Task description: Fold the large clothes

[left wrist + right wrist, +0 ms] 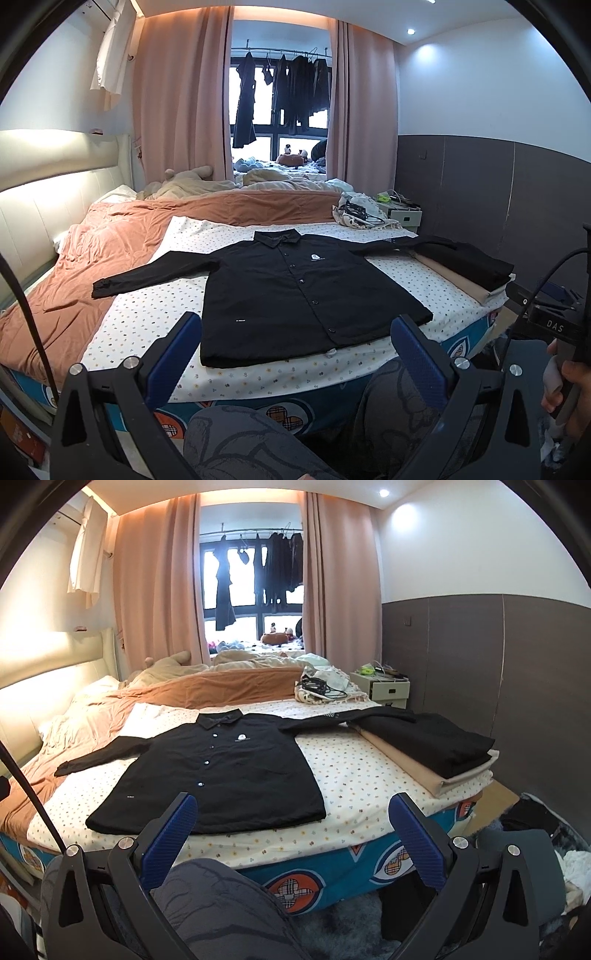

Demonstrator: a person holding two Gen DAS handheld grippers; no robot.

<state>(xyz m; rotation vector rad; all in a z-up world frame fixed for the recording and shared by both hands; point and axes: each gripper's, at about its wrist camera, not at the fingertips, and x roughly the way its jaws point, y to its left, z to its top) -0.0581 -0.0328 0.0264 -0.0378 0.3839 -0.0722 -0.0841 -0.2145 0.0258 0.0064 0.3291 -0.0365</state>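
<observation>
While both hover short of the bed, left tool (295,347) and right tool (293,827) gape wide, empty, low in frame | knees below the fingers | black shirt (295,291) flat, buttoned, sleeves spread, mid-frame on dotted sheet (155,314) | folded clothes stack (432,753) right | pink curtains (177,103) far.

**Bed laid with shirt and folded stack**

The bed (258,373) wears a white dotted sheet (354,771) over a teal patterned base. A black button shirt (295,291) lies flat on the sheet, sleeves spread. At the right edge rests a stack of folded clothes (436,753), black over beige. An orange blanket (92,266) covers the left side, and a tangle of cables (321,688) sits farther back.
</observation>
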